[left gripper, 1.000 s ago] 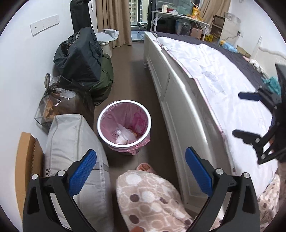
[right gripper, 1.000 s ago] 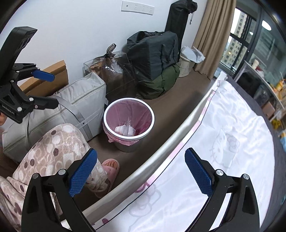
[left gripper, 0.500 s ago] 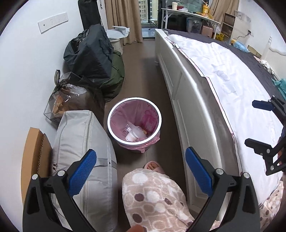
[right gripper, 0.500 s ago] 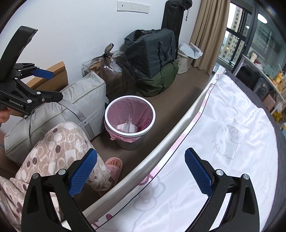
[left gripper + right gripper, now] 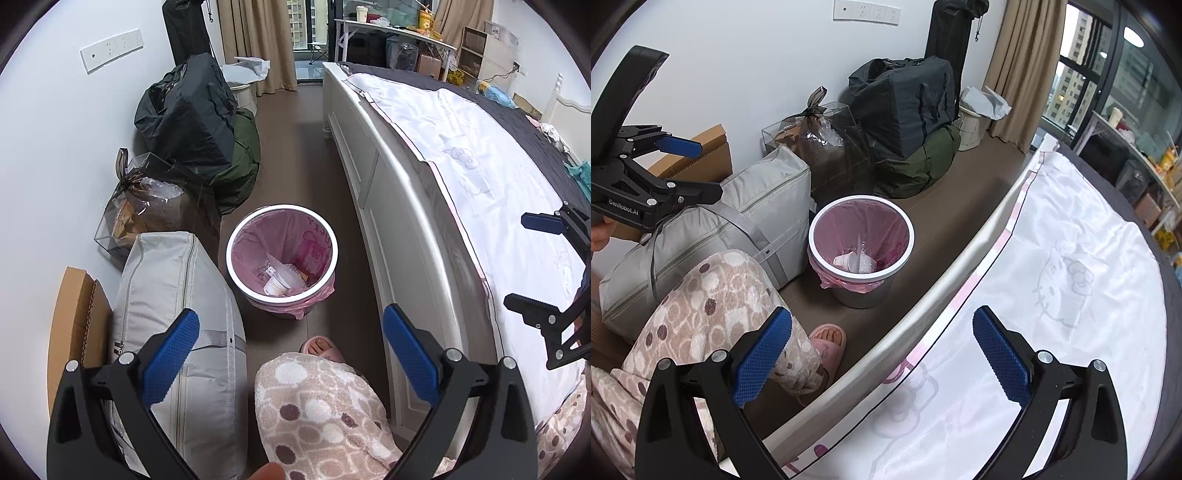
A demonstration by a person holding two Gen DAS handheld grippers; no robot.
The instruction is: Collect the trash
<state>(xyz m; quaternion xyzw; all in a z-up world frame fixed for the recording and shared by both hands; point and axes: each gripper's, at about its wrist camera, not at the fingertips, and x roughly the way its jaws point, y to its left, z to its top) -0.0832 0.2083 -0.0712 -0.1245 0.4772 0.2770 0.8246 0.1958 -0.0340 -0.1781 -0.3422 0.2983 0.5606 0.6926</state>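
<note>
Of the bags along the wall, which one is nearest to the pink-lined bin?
The light grey zipped bag, right beside the bin. The dark bag and green one lie further back.

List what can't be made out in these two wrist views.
- Bin bottom: both views show only a cup and clear plastic on top; anything beneath is covered.
- Floor under the bed: blocked by its side panel.
- Desk clutter: too small in the left view.
- Right tongs: cut off by the frame edge in the left view.

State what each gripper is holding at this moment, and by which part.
Nothing is held. The left gripper and the right gripper both have their jaws wide apart and empty; the trash lies in the bin.
</note>
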